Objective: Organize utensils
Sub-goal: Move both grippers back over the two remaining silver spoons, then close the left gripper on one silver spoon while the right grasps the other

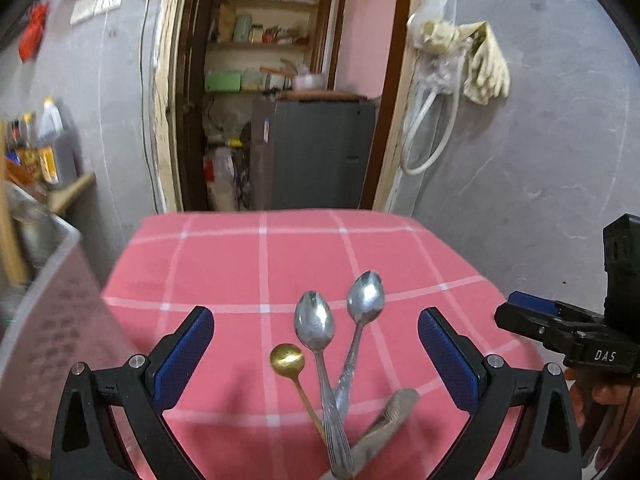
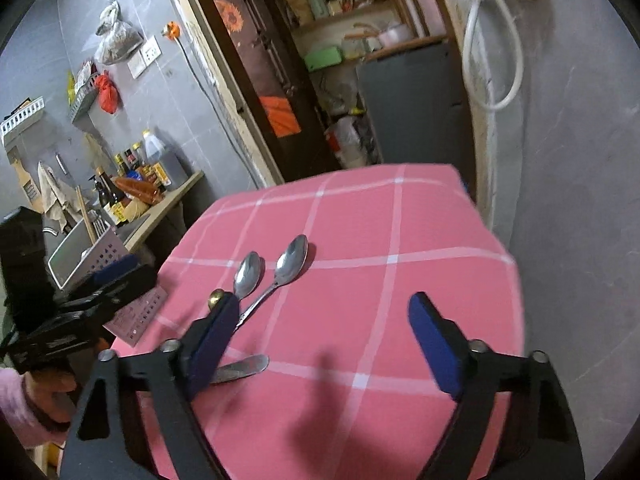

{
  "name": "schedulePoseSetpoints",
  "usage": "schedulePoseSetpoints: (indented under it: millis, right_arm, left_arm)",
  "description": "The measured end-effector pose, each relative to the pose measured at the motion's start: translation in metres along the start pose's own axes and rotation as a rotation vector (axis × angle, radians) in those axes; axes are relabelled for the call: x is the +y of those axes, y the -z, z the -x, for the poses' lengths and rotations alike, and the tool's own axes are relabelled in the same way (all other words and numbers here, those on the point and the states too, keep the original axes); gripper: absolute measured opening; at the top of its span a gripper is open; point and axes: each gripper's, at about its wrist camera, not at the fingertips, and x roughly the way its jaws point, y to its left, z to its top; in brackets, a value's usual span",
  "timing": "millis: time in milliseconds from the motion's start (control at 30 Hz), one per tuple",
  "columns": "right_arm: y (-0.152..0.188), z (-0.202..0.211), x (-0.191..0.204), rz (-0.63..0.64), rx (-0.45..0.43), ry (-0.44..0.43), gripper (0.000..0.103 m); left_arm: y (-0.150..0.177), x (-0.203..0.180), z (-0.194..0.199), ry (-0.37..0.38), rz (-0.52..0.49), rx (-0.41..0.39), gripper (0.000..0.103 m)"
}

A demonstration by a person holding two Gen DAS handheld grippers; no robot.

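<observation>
Lying on pink cloth (image 1: 224, 264): 3 spoons (image 1: 316, 326).

place: home kitchen | cues: sauce bottles (image 2: 132, 184) on counter (image 2: 168, 204); pantry shelves (image 1: 264, 4); checked tablecloth (image 1: 280, 264)

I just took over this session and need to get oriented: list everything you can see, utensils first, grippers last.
Steel spoons: 2, silver, on the cloth, handles crossing near the front edge.
Small spoon: 1, gold, left of the steel pair.
Flat utensil handle: 1, dull silver, right of the spoons; type unclear.
Tablecloth: 1, pink with white checks, over the table.
Perforated bin: 1, pale pink, left of the table.
Left gripper: black with blue pads, open, above the spoons.
Right gripper: same colours, open, empty.
</observation>
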Motion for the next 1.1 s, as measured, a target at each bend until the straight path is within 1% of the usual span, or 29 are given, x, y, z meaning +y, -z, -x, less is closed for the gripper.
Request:
schedulePoseSetpoints:
  millis: [67, 100, 167, 200, 233, 267, 333, 367, 433, 467, 533, 567, 733, 800, 867, 933, 967, 1033, 1100]
  right_arm:
    - [-0.002, -0.017, -0.004, -0.005, 0.029, -0.029, 0.067]
    - [-0.002, -0.026, -0.005, -0.008, 0.045, -0.048, 0.061]
    - [-0.004, -0.041, -0.006, -0.011, 0.073, -0.072, 0.05]
    - [-0.005, -0.049, -0.007, -0.012, 0.09, -0.089, 0.047]
    - [-0.007, -0.057, -0.006, -0.014, 0.105, -0.099, 0.043]
    - [-0.009, -0.068, -0.006, -0.018, 0.122, -0.115, 0.038]
    - [-0.012, -0.08, -0.006, -0.02, 0.143, -0.134, 0.033]
    - [-0.013, -0.091, -0.005, -0.026, 0.164, -0.148, 0.032]
    - [-0.015, -0.102, -0.005, -0.033, 0.182, -0.166, 0.028]
    - [-0.017, -0.111, -0.003, -0.033, 0.198, -0.176, 0.027]
    - [-0.019, -0.12, -0.001, -0.031, 0.217, -0.186, 0.024]
    - [-0.02, -0.125, 0.0, -0.028, 0.226, -0.195, 0.023]
    - [-0.022, -0.143, 0.006, -0.037, 0.264, -0.231, 0.021]
    - [-0.023, -0.149, 0.006, -0.047, 0.276, -0.236, 0.017]
    - [-0.022, -0.155, 0.006, -0.065, 0.293, -0.244, 0.01]
    - [-0.021, -0.156, 0.003, -0.078, 0.299, -0.25, 0.007]
    - [-0.02, -0.156, 0.003, -0.084, 0.301, -0.252, 0.005]
    - [-0.019, -0.153, 0.005, -0.089, 0.298, -0.248, 0.004]
    - [-0.018, -0.146, 0.006, -0.089, 0.283, -0.24, 0.003]
  left_arm:
    - [0.002, 0.005, -0.02, 0.024, 0.021, 0.041, 0.103]
    - [0.002, 0.006, -0.027, 0.036, 0.029, 0.053, 0.101]
    - [0.003, 0.012, -0.044, 0.064, 0.049, 0.097, 0.094]
    - [0.003, 0.014, -0.051, 0.078, 0.055, 0.114, 0.088]
    - [0.003, 0.018, -0.06, 0.092, 0.069, 0.14, 0.081]
    - [0.003, 0.02, -0.066, 0.103, 0.079, 0.156, 0.079]
    - [0.002, 0.025, -0.08, 0.127, 0.103, 0.189, 0.071]
    - [0.001, 0.028, -0.087, 0.142, 0.125, 0.212, 0.07]
    - [0.0, 0.033, -0.098, 0.173, 0.156, 0.248, 0.062]
    - [0.0, 0.034, -0.104, 0.181, 0.157, 0.261, 0.06]
    - [-0.002, 0.034, -0.11, 0.188, 0.142, 0.264, 0.053]
    - [-0.003, 0.034, -0.112, 0.194, 0.138, 0.265, 0.051]
    - [-0.007, 0.037, -0.12, 0.208, 0.137, 0.285, 0.032]
    - [-0.008, 0.038, -0.122, 0.218, 0.143, 0.295, 0.028]
    - [-0.009, 0.04, -0.124, 0.229, 0.151, 0.309, 0.023]
    - [-0.011, 0.041, -0.127, 0.229, 0.151, 0.325, 0.014]
    - [-0.011, 0.041, -0.128, 0.228, 0.147, 0.338, 0.012]
    - [-0.012, 0.04, -0.128, 0.227, 0.137, 0.355, 0.005]
    - [-0.014, 0.037, -0.124, 0.228, 0.128, 0.359, 0.004]
